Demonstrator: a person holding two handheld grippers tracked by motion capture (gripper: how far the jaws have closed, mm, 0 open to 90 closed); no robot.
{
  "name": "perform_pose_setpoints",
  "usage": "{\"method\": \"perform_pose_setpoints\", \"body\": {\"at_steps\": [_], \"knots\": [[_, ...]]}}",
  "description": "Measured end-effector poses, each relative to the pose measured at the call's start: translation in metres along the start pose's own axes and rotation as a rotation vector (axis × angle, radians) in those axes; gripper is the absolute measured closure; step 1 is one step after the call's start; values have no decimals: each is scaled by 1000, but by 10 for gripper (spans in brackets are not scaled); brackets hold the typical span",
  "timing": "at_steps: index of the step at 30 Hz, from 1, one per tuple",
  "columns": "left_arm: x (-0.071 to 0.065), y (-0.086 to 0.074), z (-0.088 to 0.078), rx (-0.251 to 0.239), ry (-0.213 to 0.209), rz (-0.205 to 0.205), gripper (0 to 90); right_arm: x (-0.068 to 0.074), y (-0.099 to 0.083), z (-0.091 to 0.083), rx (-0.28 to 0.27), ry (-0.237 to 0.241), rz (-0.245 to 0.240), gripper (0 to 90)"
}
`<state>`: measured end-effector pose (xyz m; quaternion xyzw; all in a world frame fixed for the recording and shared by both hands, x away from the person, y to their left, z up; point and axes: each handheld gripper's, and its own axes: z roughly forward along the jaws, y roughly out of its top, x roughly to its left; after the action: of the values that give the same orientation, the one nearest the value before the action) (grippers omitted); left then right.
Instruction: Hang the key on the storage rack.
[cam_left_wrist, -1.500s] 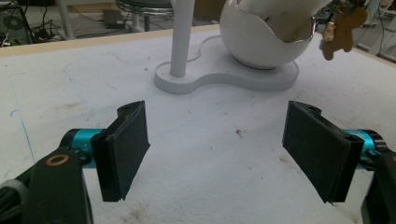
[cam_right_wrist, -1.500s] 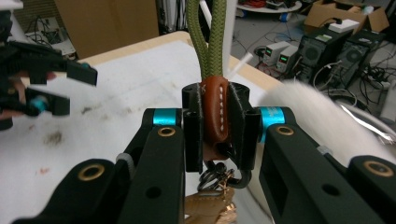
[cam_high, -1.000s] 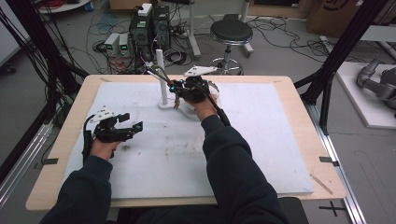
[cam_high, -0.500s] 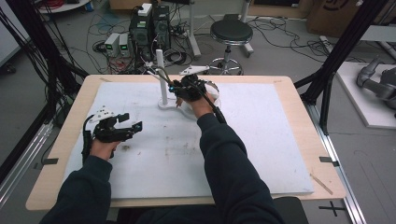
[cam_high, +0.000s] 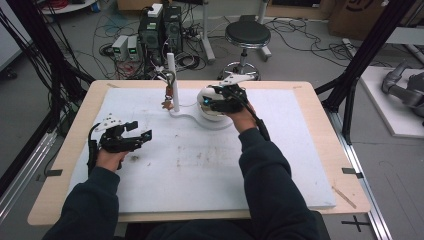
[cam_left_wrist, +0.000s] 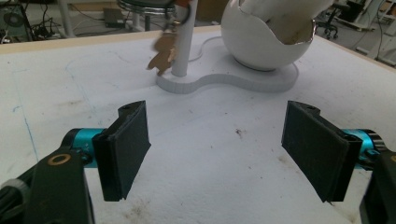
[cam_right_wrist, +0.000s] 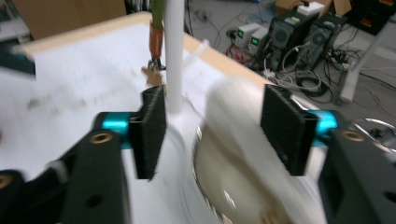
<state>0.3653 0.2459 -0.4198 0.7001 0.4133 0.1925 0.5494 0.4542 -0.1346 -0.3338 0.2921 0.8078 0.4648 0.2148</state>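
The right gripper (cam_high: 212, 101) hovers over the white egg-shaped bowl (cam_left_wrist: 266, 39), jaws wide apart, gripping nothing; the left gripper (cam_high: 140, 136) rests on the table (cam_high: 300, 150), jaws likewise spread and empty.

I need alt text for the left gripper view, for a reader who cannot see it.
Two open black gripper fingers frame a stained white table. Beyond them stands a white stand with a post holding a hanging keychain and an egg-shaped bowl.
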Motion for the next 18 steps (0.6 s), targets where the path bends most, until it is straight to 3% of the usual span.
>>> {"method": "perform_pose_setpoints", "body": {"at_steps": [1, 3, 4, 7, 9, 10, 15, 18], "knots": [[0, 0, 0, -9, 3, -2, 230, -1, -6, -7, -9, 2, -15, 390], [1, 1, 0, -11, 8, -7, 210, -3, -17, -20, 51, 1, -31, 307], [1, 2, 0, -20, 8, -14, 196, -4, -35, -35, 51, -17, -40, 291], [-1, 5, -1, -31, 4, -9, 189, -4, -49, -47, 64, -38, -36, 255], [-2, 5, 0, -37, -4, -9, 189, -8, -74, -65, 60, -45, -7, 229], [-2, 6, 0, -36, -7, -8, 189, -8, -74, -65, 60, -45, -7, 229], [-2, 6, 0, -48, -10, -16, 190, -17, -107, -94, 40, -72, 62, 219], [-2, 6, 1, -59, -3, -27, 194, -22, -127, -113, 29, -112, 82, 218]]}}
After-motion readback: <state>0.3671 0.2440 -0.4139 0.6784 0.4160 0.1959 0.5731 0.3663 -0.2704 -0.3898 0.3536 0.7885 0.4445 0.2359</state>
